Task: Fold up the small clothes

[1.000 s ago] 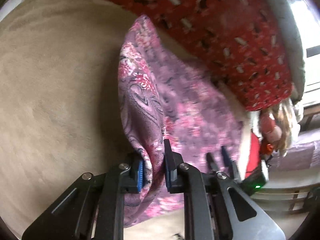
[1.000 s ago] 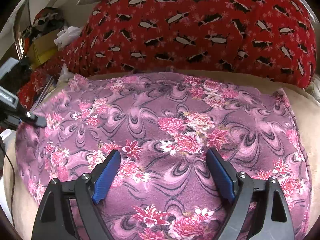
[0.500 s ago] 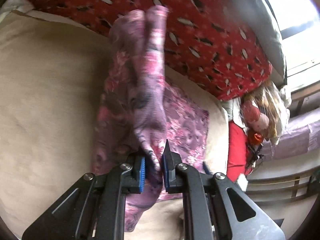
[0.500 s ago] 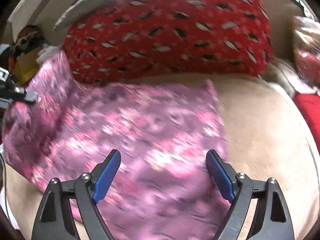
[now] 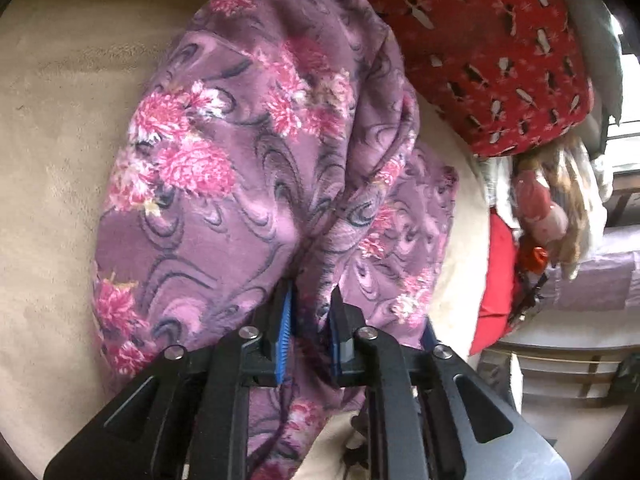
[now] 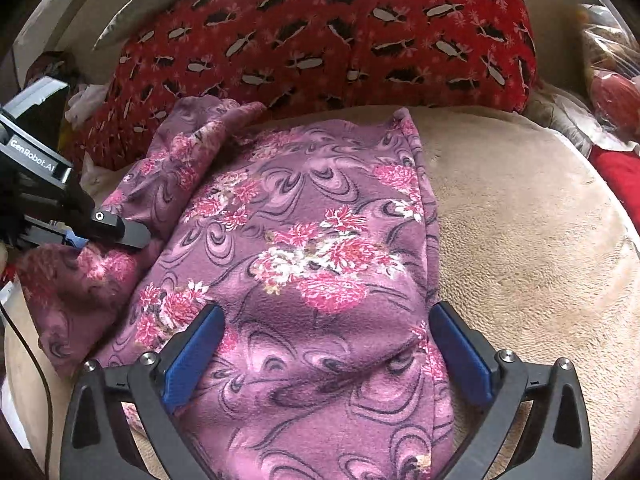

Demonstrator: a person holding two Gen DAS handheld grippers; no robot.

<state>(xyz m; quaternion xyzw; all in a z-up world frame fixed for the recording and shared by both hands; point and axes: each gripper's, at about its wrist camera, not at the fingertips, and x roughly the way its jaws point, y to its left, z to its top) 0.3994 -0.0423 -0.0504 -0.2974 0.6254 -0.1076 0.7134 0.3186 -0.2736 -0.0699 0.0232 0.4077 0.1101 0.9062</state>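
Note:
A purple floral cloth [image 6: 312,248] lies on a beige blanket [image 6: 520,248], its right part flat and its left side bunched up. My left gripper [image 5: 310,320] is shut on a fold of the cloth [image 5: 248,152] and holds that side lifted; it also shows in the right wrist view [image 6: 104,232] at the cloth's left edge. My right gripper [image 6: 328,344] is open, its blue pads [image 6: 192,348] spread over the near part of the cloth with nothing pinched between them.
A red patterned pillow [image 6: 340,32] lies along the far edge of the blanket. A doll [image 5: 548,208] and a red cushion [image 5: 496,288] sit off the blanket's right side. Bare beige blanket [image 5: 52,160] lies to the left of the cloth.
My left gripper has carried the lifted cloth side over toward the flat part. The right gripper has drawn back, so the cloth now shows folded narrower, with bare blanket to its right.

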